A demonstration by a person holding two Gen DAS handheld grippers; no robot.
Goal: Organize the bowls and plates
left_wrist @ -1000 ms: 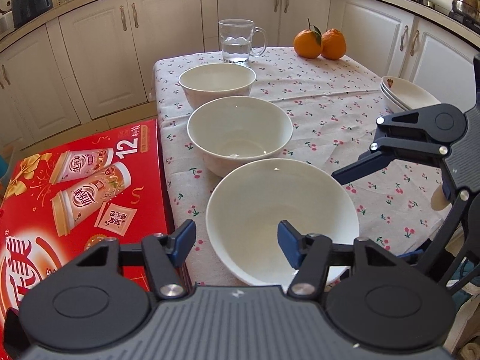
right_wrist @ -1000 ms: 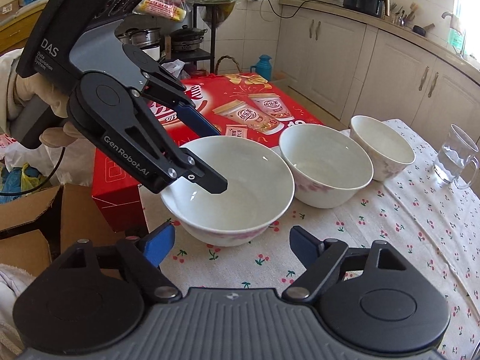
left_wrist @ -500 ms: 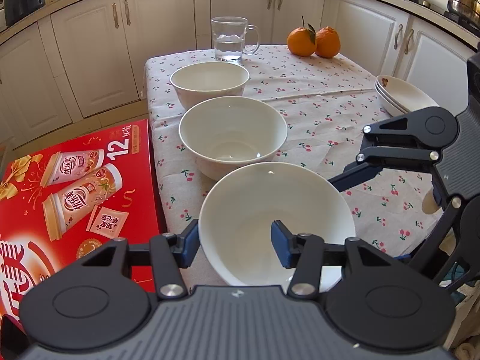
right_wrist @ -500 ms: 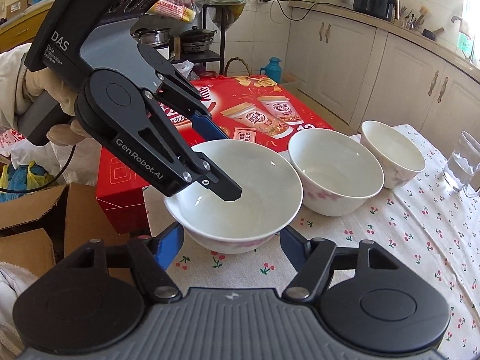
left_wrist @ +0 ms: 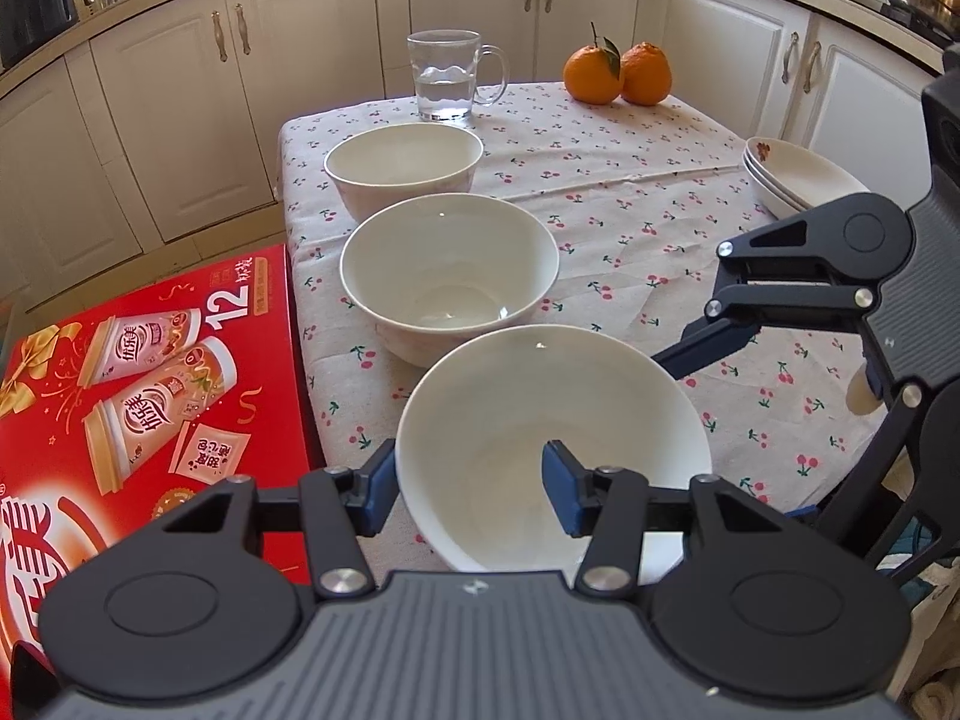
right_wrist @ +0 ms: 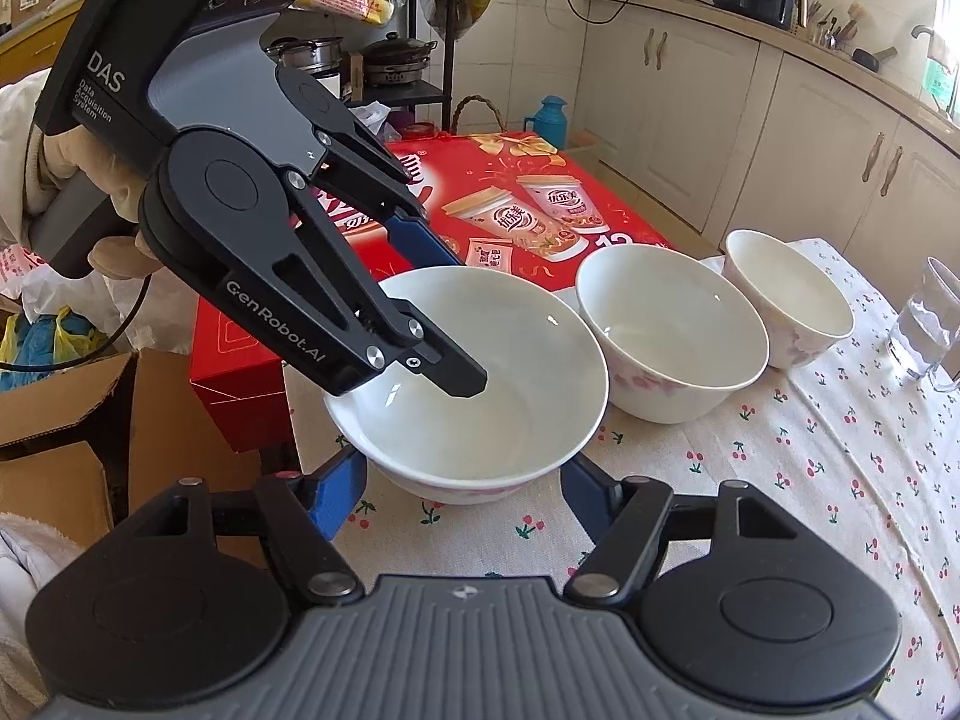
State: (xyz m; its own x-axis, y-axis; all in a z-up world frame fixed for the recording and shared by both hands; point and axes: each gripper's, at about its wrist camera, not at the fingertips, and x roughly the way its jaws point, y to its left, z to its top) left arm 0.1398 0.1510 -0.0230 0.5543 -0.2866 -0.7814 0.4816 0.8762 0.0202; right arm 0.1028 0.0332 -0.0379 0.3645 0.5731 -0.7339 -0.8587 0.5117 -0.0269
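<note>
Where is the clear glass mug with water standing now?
In the left wrist view, the clear glass mug with water stands at the table's far end, just behind the farthest white bowl and left of the two oranges.

The counter [left_wrist: 630,192] wears a white cloth printed with small red cherries. A glass mug [left_wrist: 447,75] of water stands on it near the far edge. From the mug toward the camera runs a row of three white bowls: the small bowl [left_wrist: 403,165] just before the mug, the middle bowl [left_wrist: 449,273] next, the near bowl [left_wrist: 552,450] last. Two oranges [left_wrist: 618,73] sit right of the mug, and stacked plates [left_wrist: 792,183] lie further right, at the counter's edge.
</note>
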